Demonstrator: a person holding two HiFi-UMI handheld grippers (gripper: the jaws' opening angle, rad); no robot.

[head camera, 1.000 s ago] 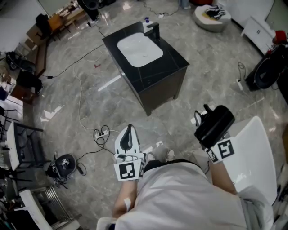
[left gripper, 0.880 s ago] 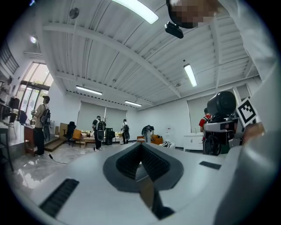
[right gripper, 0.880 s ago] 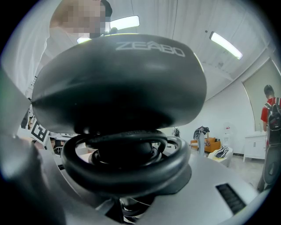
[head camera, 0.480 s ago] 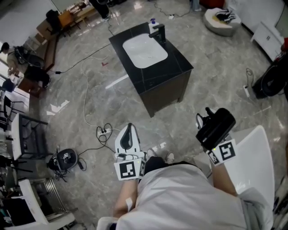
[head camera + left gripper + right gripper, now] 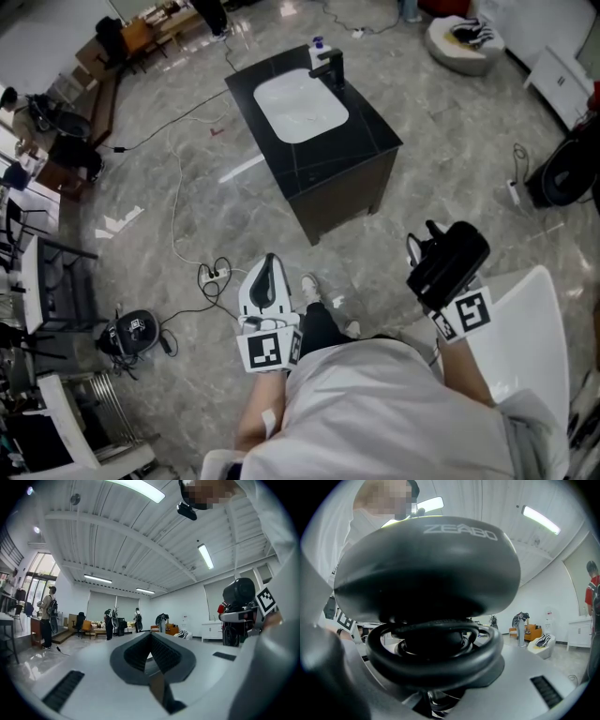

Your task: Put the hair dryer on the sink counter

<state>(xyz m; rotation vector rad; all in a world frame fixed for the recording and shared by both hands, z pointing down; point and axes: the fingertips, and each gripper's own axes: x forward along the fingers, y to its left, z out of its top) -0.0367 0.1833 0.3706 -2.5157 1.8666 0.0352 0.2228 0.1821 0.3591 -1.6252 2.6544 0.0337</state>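
The black hair dryer (image 5: 450, 261) is clamped in my right gripper (image 5: 433, 251), held at waist height at the right of the head view. In the right gripper view its rounded body (image 5: 426, 569) fills the picture, with its coiled black cord (image 5: 436, 660) looped below. My left gripper (image 5: 270, 264) is shut and holds nothing; in the left gripper view the left gripper (image 5: 150, 645) shows its pads meeting. The black sink counter (image 5: 370, 131), with a white basin (image 5: 300, 98) and a black faucet (image 5: 330, 64), stands on the marble floor ahead, some steps away.
A power strip with cables (image 5: 214, 275) lies on the floor at the left, near a round black device (image 5: 136, 333). A white panel (image 5: 525, 328) stands at my right. Desks and chairs (image 5: 56, 141) line the left side. Several people (image 5: 112, 623) stand far off.
The counter has drifted slightly in the head view as the person walks; one foot has stepped forward. Both grippers hold the same pose, the dryer still gripped.
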